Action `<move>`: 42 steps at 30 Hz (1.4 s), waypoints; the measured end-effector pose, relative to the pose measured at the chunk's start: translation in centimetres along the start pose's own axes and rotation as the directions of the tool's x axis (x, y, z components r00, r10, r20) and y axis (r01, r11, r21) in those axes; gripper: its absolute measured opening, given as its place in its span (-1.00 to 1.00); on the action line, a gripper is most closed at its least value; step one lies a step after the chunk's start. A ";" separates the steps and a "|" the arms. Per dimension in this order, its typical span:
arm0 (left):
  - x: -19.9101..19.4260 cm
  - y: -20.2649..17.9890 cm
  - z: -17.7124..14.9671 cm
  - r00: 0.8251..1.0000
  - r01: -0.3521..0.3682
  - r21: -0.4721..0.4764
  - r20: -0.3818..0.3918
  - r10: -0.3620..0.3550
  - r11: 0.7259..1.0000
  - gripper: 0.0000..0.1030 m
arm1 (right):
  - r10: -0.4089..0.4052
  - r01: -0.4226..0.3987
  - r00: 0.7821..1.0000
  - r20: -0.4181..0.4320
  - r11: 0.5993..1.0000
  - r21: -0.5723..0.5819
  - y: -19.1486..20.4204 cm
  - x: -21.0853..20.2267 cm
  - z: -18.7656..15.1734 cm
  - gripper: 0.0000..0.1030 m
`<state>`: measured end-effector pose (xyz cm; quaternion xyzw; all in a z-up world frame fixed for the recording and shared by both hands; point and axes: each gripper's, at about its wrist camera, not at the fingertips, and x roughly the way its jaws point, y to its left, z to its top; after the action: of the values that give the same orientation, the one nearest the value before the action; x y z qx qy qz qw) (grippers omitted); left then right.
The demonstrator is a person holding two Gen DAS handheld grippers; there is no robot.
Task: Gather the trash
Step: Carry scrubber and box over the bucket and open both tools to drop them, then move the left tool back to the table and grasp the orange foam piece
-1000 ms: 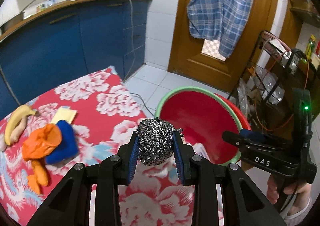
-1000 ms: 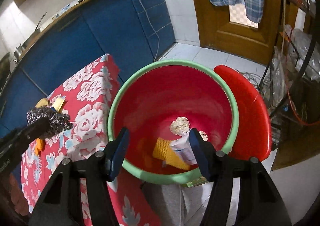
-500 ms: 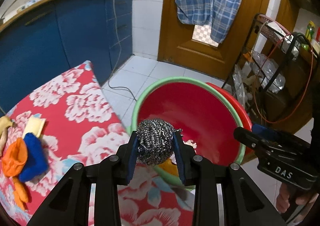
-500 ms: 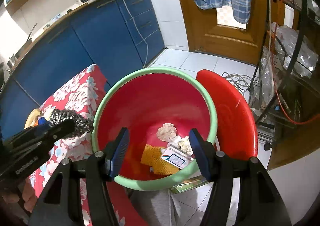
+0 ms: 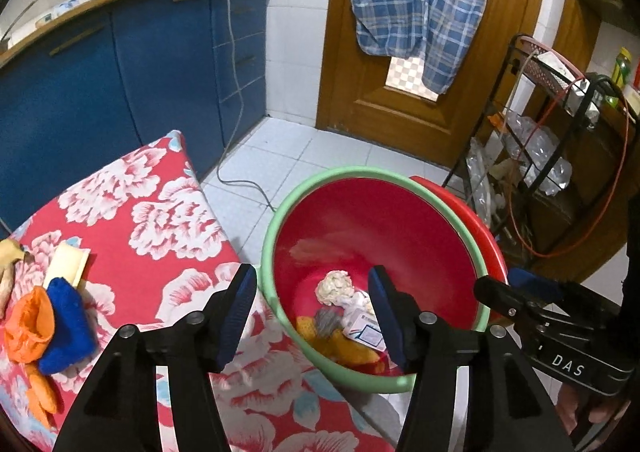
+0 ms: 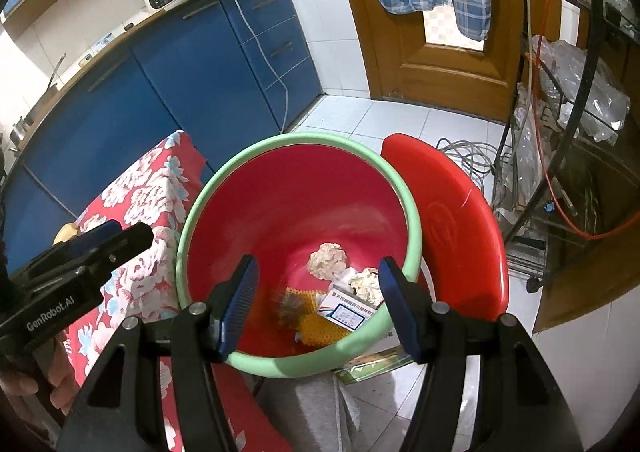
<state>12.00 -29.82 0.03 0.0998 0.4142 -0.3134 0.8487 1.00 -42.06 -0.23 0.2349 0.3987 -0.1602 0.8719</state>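
A red bin with a green rim (image 5: pixel 280 212) (image 6: pixel 192 220) stands beside the table. A steel wool ball (image 5: pixel 327 321) (image 6: pixel 289 305), blurred, lies inside on a yellow sponge (image 5: pixel 348 348) with a crumpled paper wad (image 5: pixel 334 284) and a small box (image 5: pixel 366 330). My left gripper (image 5: pixel 312 316) is open and empty over the bin's near rim. My right gripper (image 6: pixel 316 304) is open and empty above the bin. On the floral tablecloth (image 5: pixel 168 220) lie an orange rag (image 5: pixel 28 324), a blue cloth (image 5: pixel 68 328) and a yellow sponge (image 5: pixel 66 264).
A red lid (image 6: pixel 460 220) leans behind the bin. A black wire rack (image 5: pixel 560 156) with plastic bags stands at the right. Blue cabinets (image 5: pixel 120 76) and a wooden door (image 5: pixel 400 52) with a plaid shirt are behind. A cable (image 5: pixel 240 180) trails on the floor.
My left gripper moved over the bin, opened and let go of the steel wool ball, which dropped into the bin. The right gripper stayed open above the bin.
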 end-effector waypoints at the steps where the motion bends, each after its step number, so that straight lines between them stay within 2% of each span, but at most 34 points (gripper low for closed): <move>1: -0.2 0.2 0.0 1.000 -0.001 -0.005 0.002 0.001 1.000 0.15 | 0.001 -0.001 1.000 0.000 1.000 0.000 0.1 -0.1 0.0 0.27; 15: -4.1 3.6 -1.9 0.998 -0.041 -0.091 0.037 0.045 0.995 0.15 | 0.033 -0.032 0.999 0.029 0.998 -0.051 3.2 -2.7 -0.6 0.31; 28: -8.5 8.1 -4.4 0.991 -0.098 -0.195 0.076 0.114 0.976 0.15 | 0.079 -0.073 0.996 0.047 0.989 -0.131 7.9 -5.4 -1.8 0.31; 36: -11.2 11.6 -6.6 0.982 -0.138 -0.265 0.091 0.167 0.954 0.15 | 0.126 -0.117 0.991 0.036 0.975 -0.188 11.4 -6.3 -3.0 0.32; 42: -12.8 14.8 -8.9 0.972 -0.185 -0.341 0.075 0.223 0.922 0.15 | 0.150 -0.144 0.989 0.009 0.963 -0.226 13.9 -6.0 -4.1 0.34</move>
<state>9.51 -8.60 2.85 -0.0195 0.3996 -0.1541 0.9034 1.17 -27.70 5.94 0.1615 0.3844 -0.0521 0.9074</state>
